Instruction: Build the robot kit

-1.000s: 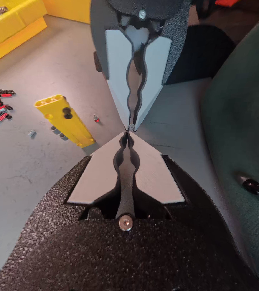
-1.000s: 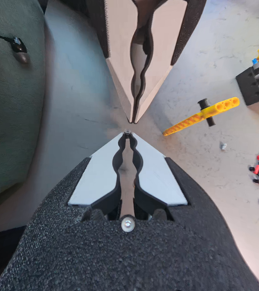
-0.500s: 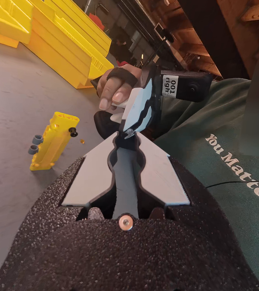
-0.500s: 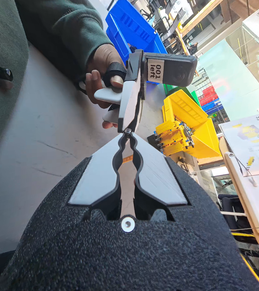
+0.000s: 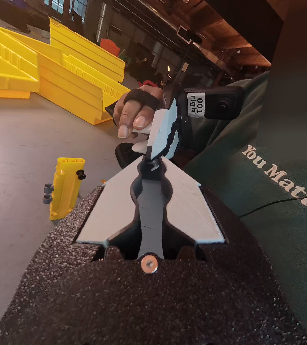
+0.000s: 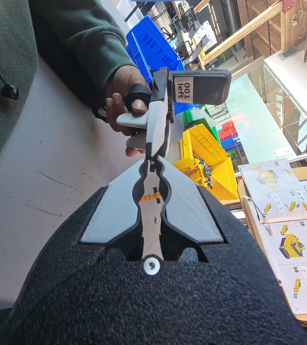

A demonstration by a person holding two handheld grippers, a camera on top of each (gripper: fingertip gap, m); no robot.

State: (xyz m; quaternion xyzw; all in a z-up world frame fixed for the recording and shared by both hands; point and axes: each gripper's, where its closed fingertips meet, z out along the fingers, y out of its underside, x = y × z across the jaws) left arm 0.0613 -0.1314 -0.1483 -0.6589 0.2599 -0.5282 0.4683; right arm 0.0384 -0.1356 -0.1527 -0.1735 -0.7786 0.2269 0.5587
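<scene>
My left gripper (image 5: pixel 152 158) and right gripper (image 6: pixel 152 159) meet tip to tip above the grey table (image 6: pixel 46 168), turned crosswise to each other. A small grey pin (image 5: pixel 155 163) sits at the meeting point. The right gripper's tips are pinched on it. The left gripper's fingers (image 5: pixel 122 201) stand slightly apart on either side of the pin and the right gripper's tip. A hand holds each gripper. A yellow beam block (image 5: pixel 66 188) with a black pin and two grey pins stands on the table to the left.
Yellow bins (image 5: pixel 74 74) stand at the back left. The person's green sweatshirt (image 5: pixel 260 205) is close on the right. The right wrist view shows a yellow model truck (image 6: pixel 203 168), a blue bin (image 6: pixel 149 46), an instruction booklet (image 6: pixel 279 224) and a loose grey pin (image 6: pixel 156 220). My two grippers' fingertips are within a few centimetres of each other.
Both grippers have tilted up from looking down at the table to nearly level and rolled crosswise. The left gripper's tips, shut a second ago, now stand apart around the pin.
</scene>
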